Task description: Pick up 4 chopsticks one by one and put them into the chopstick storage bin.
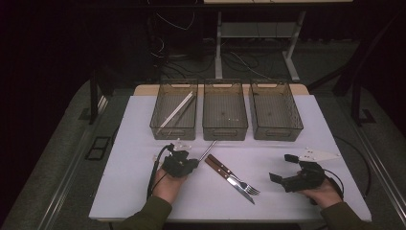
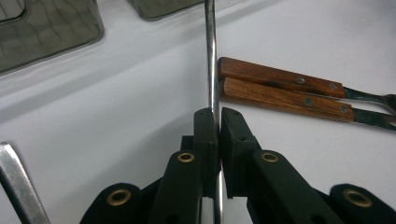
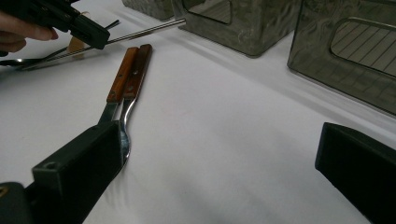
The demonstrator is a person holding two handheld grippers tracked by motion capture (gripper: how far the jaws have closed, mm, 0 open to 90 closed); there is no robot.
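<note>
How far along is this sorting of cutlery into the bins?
Done, it seems: pale chopsticks already lie in the left bin. In hand: the left gripper is shut on a thin metal rod, its far end near the middle bin. Left: the wooden-handled knife and fork lie on the table; the right gripper waits open, and the right bin looks empty.

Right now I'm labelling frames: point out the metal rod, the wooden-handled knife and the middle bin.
metal rod [image 2: 211, 56], left gripper view, bare shaft.
wooden-handled knife [image 1: 219, 171], high view, handle.
middle bin [image 1: 225, 127], high view, front rim.
</note>
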